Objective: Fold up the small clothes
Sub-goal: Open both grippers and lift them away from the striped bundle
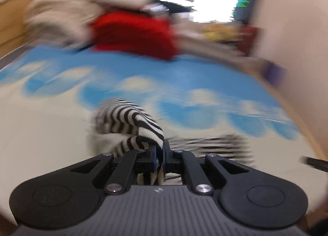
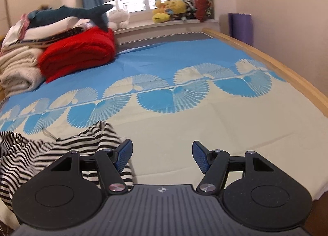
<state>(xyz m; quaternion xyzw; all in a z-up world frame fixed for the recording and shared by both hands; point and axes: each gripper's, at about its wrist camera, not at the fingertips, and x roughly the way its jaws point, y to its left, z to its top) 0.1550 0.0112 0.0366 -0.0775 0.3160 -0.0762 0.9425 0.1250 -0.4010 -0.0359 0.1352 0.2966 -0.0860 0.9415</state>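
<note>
— What is shown across the frame?

— A bed (image 2: 205, 133), spread with a blue and cream sheet, is seen. A stack of folded laundry (image 2: 78, 51) is piled at upper left, under a window sill lined with soft toys (image 2: 170, 10).

— And the task's own piece?

— A striped garment (image 2: 61, 150), crumpled at lower left of the right wrist view, is judged not yet folded. A bunch of it is clamped in the left gripper (image 1: 158, 150), low in the centre of a blurred left wrist view. The right gripper (image 2: 162, 158) is held spread wide, with nothing between its pads.

— How much is left?

— Nearly all, it is judged: spreading and folding remain.
</note>
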